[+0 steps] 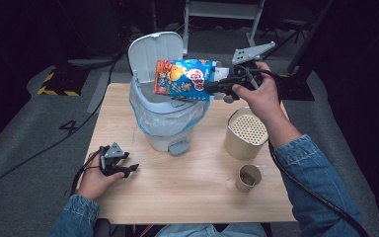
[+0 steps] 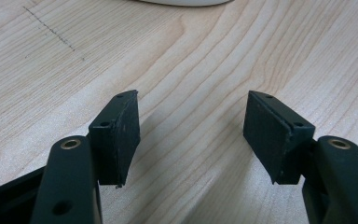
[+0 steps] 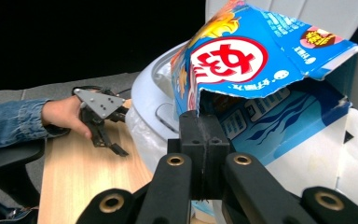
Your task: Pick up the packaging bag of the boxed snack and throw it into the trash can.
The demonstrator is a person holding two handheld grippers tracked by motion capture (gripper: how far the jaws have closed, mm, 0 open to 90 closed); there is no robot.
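A blue and orange snack carton (image 1: pixel 185 79) hangs tilted over the open white bin (image 1: pixel 158 136), which is lined with a clear bag. My right gripper (image 1: pixel 209 89) is shut on the carton's torn open end, and in the right gripper view its jaws (image 3: pixel 205 140) pinch a flap of the carton (image 3: pixel 261 70). The bin's lid (image 1: pixel 153 52) stands up behind. My left gripper (image 1: pixel 128 170) rests low on the wooden table (image 1: pixel 177 197) at the front left. Its jaws (image 2: pixel 191 135) stand open with nothing but bare wood between them. It appears farther off in the right gripper view (image 3: pixel 114 147).
A tan cylinder with a perforated top (image 1: pixel 246 133) stands right of the bin. A small paper cup (image 1: pixel 248 177) sits in front of it. The bin's foot pedal (image 1: pixel 178 146) juts toward the table's middle. Dark floor and cables surround the table.
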